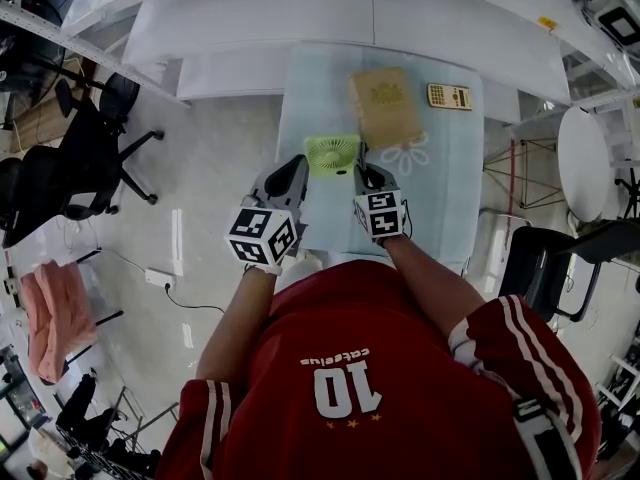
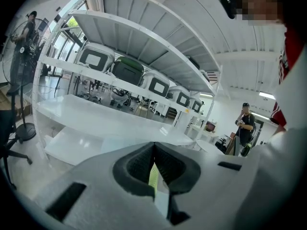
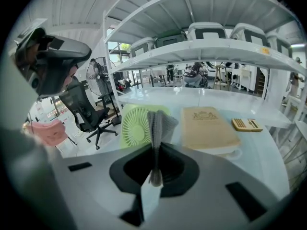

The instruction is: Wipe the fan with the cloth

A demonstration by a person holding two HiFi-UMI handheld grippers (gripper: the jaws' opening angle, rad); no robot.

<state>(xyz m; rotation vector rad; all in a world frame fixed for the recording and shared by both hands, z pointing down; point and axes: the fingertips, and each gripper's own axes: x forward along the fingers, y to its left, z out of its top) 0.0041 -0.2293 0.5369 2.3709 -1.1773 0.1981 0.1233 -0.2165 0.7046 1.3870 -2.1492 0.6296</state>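
A small green fan [image 1: 332,155] stands near the front edge of the pale glass table [image 1: 450,178], its round grille [image 3: 135,126] facing me. My right gripper [image 1: 368,178] sits just right of the fan, shut on a folded grey cloth [image 3: 160,123] that sticks up from its jaws [image 3: 156,147]. The cloth hangs in front of the fan's right edge. My left gripper [image 1: 292,173] is close beside the fan's left side. Its jaws [image 2: 154,150] are shut, with only a thin green strip of the fan showing through the slit.
A tan book [image 1: 385,106] lies behind the fan, with a calculator [image 1: 449,96] to its right. White shelving [image 1: 300,18] runs behind the table. Black office chairs [image 1: 85,158] stand to the left, another [image 1: 545,268] to the right. A person [image 2: 245,126] stands far off.
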